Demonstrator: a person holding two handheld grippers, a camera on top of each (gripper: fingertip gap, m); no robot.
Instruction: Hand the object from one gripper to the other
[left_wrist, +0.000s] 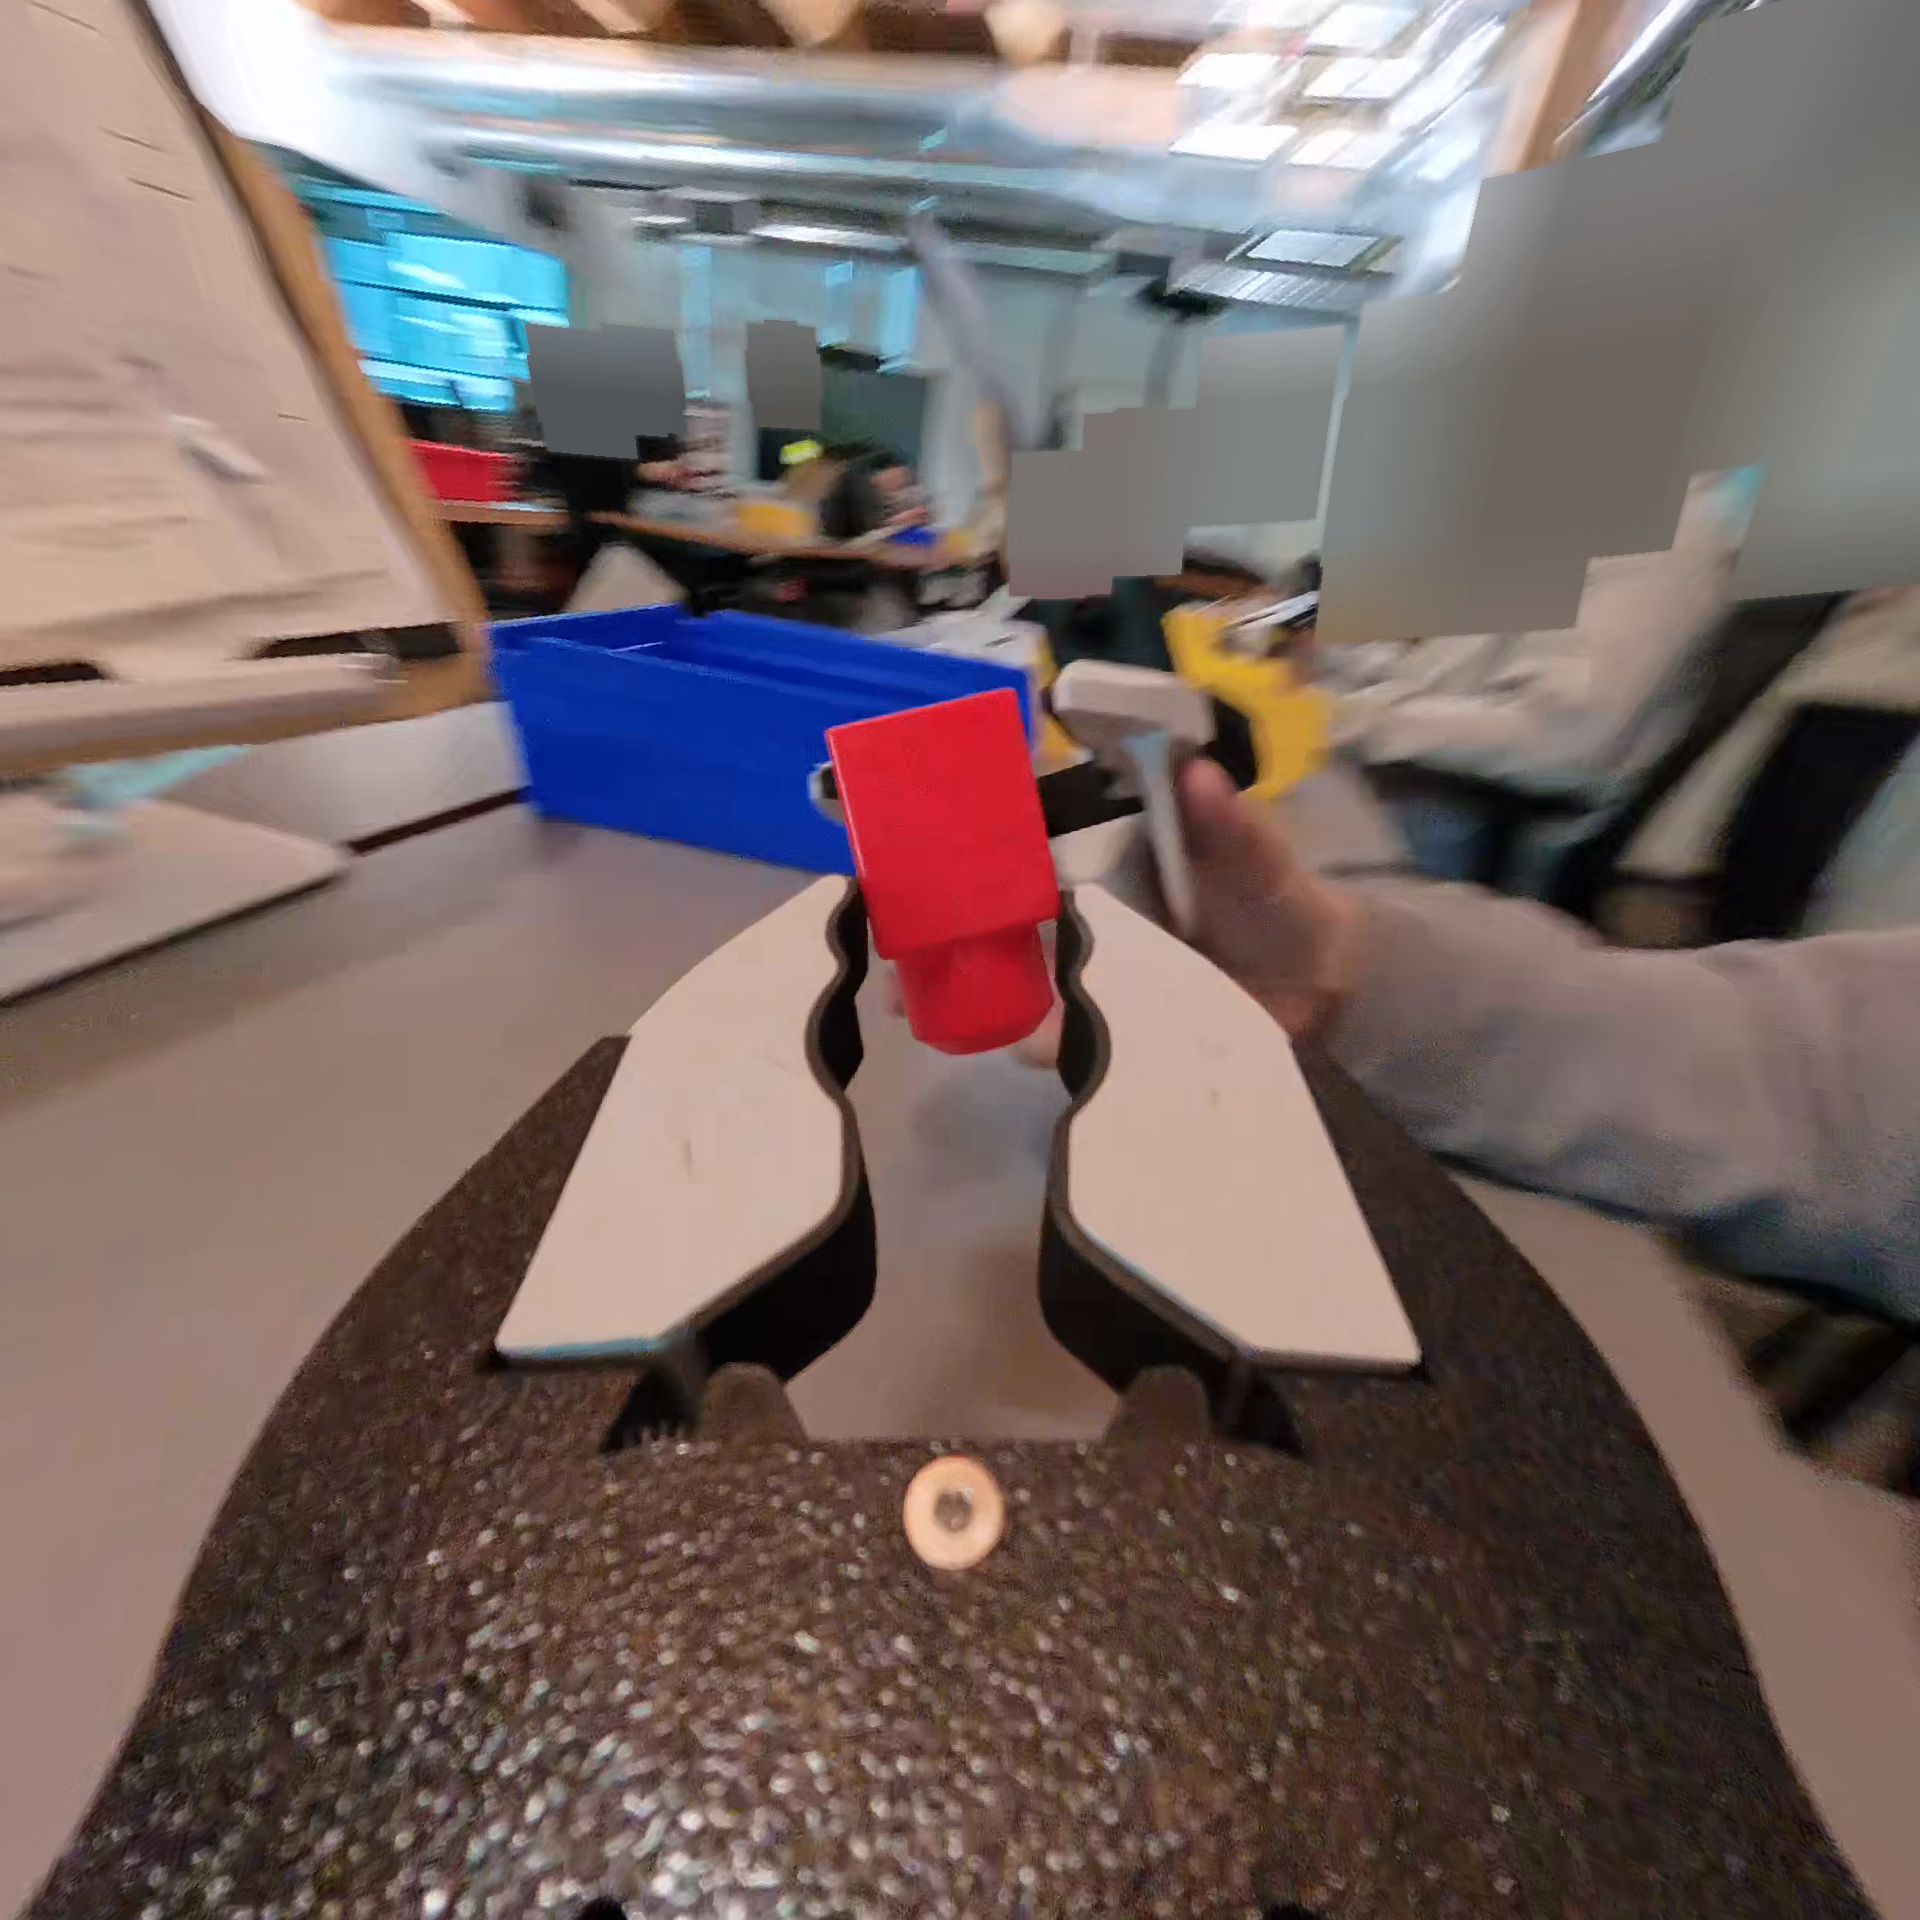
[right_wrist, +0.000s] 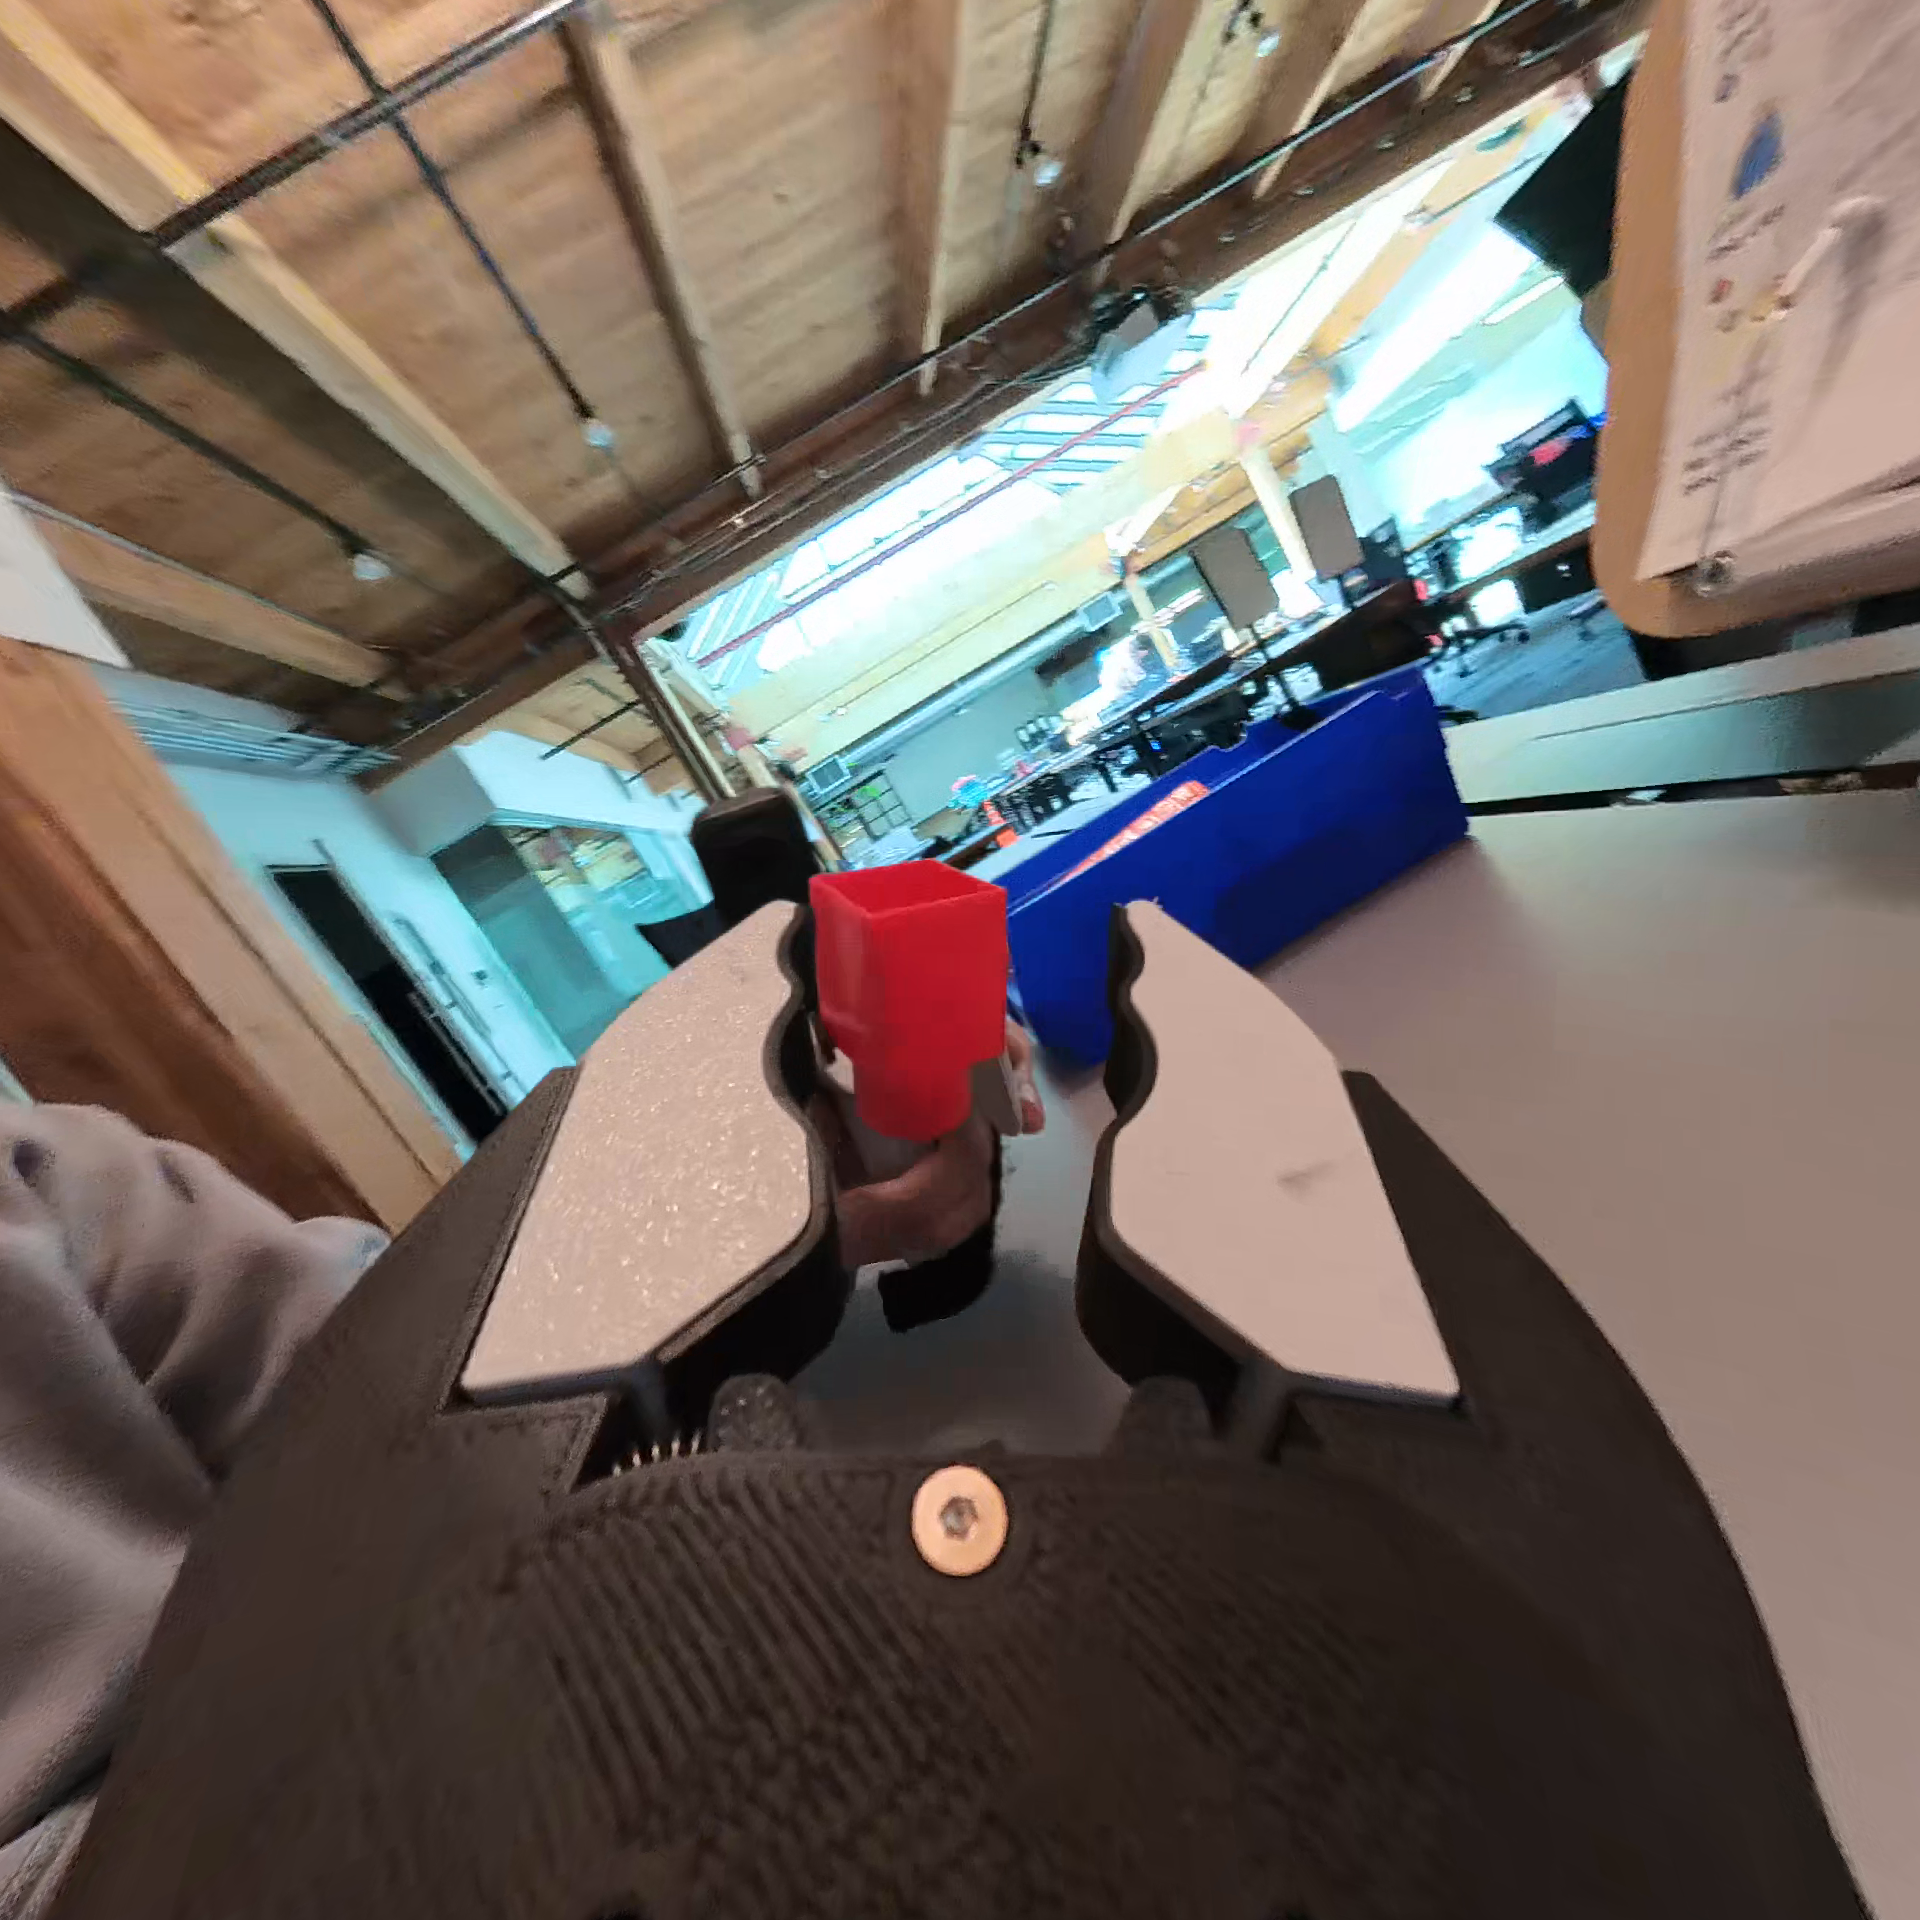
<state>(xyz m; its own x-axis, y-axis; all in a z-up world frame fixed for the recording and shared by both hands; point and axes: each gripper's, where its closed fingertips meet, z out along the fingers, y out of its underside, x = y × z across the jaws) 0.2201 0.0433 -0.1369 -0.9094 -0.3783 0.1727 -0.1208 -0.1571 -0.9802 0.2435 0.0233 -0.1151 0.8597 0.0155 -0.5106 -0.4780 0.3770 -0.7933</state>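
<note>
A red plastic piece (left_wrist: 951, 842), square and hollow at the top with a round stub below, is held in the air above the table. My left gripper (left_wrist: 961, 935) is shut on its stub. In the right wrist view the red piece (right_wrist: 909, 997) stands between the fingers of my right gripper (right_wrist: 956, 935), which is open. It touches the left finger, and there is a gap to the right finger. Below it a grey finger of the left gripper (right_wrist: 1000, 1091) and a hand show. The right gripper's grey and yellow body (left_wrist: 1132, 707) shows behind the piece.
A blue bin (left_wrist: 707, 727) stands on the grey table (left_wrist: 312, 1091) just beyond the grippers; it also shows in the right wrist view (right_wrist: 1247, 862). A board with paper sheets (left_wrist: 156, 364) stands at the table's far side. A grey sleeve (left_wrist: 1610, 1091) reaches in from the right. The gap from one gripper's tips to the other's is roughly 4 cm.
</note>
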